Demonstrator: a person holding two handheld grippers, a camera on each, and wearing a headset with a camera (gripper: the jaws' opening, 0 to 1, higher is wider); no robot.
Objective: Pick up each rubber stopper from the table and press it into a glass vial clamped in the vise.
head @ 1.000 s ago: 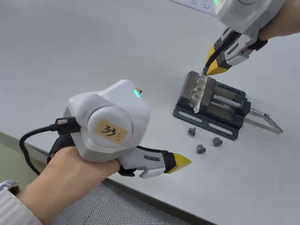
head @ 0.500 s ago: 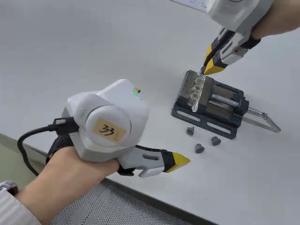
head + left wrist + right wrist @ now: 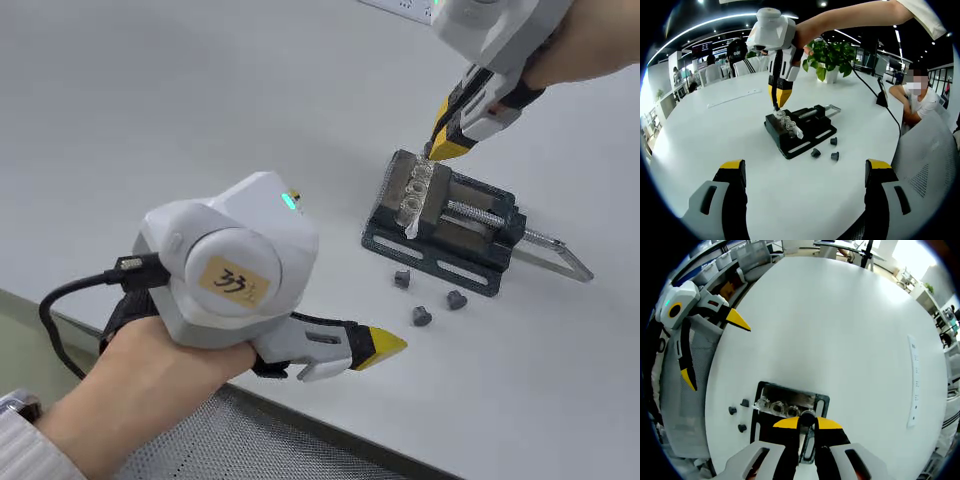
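Curved ceiling lights [image 3: 690, 27] glow above a round white table [image 3: 705, 130].

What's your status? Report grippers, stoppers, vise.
Right gripper shut on a stopper, at end vial in the vise. Left gripper open, empty. Three loose stoppers beside it. Nothing blocking.

The right gripper [image 3: 441, 152] is cut off by the head view's top edge. In the right gripper view, the rubber stopper [image 3: 807, 416] is half hidden between the jaw tips, and the near half of the vise [image 3: 790, 389] is covered by them. The glass vials [image 3: 413, 195] are too small to be counted.

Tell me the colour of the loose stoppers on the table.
Dark grey; the head view shows the loose stoppers best, beside the vise.
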